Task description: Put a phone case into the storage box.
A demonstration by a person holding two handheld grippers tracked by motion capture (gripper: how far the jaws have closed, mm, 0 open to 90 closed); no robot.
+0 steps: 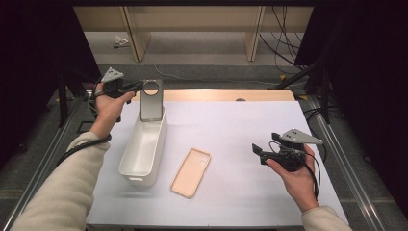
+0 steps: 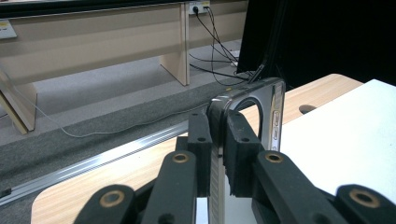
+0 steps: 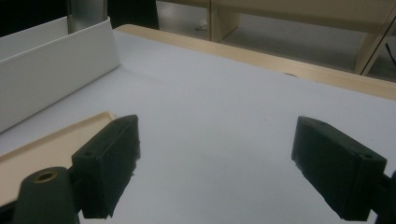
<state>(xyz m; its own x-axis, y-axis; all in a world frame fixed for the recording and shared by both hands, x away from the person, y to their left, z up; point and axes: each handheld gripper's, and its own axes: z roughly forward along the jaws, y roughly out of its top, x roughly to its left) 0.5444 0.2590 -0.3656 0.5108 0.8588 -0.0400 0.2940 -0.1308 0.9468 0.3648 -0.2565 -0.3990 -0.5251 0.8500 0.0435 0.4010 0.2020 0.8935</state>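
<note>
Over the white bin [image 1: 144, 147], left gripper [image 1: 139, 86] clamps an upright grey phone case [image 1: 152, 100]; right gripper [image 1: 258, 153] gapes, holding nothing.

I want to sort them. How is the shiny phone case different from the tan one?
The shiny case is silvery grey; the tan case is peach. The shiny case stands upright at the bin's far end, pinched by the left tongs; the tan case lies flat on the table, untouched. Both have a camera cut-out.

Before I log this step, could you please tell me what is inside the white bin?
The grey phone case, clamped by the left hand-held gripper, stands upright in the white bin's far end. Its lower end is hidden behind the wall.
</note>
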